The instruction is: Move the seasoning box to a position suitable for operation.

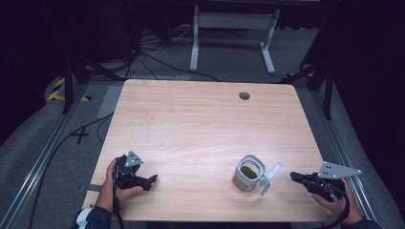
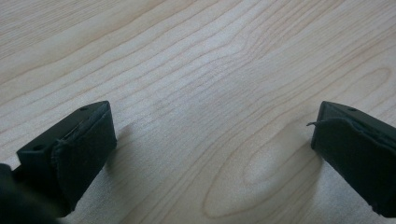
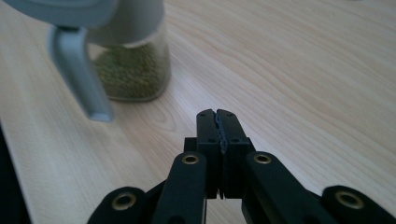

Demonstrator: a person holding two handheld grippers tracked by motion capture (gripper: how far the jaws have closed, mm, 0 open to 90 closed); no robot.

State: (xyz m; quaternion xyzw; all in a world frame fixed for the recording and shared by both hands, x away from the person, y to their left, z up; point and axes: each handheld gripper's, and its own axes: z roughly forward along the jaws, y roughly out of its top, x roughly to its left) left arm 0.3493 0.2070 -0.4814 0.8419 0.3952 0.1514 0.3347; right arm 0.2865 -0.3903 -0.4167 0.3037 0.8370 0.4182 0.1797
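A glass jar (image 1: 248, 173) stood on the table (image 1: 191, 124), holding green grains, its flip lid (image 1: 270, 174) open. The right gripper (image 1: 297, 177) was shut, empty, beside it. The left gripper (image 1: 152, 180) gaped wide, empty.

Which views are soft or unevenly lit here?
High view: table bright, surroundings nearly black. Right gripper view: jar and its flap blurred, shut right gripper sharp. Left gripper view: wood grain crisp, soft shadows beside the open left gripper.

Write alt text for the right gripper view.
The right tongs are shut with nothing between them, pointing across a light wooden table. Ahead to the left stands a clear jar of green-brown grains, its grey clasp hanging down in front.
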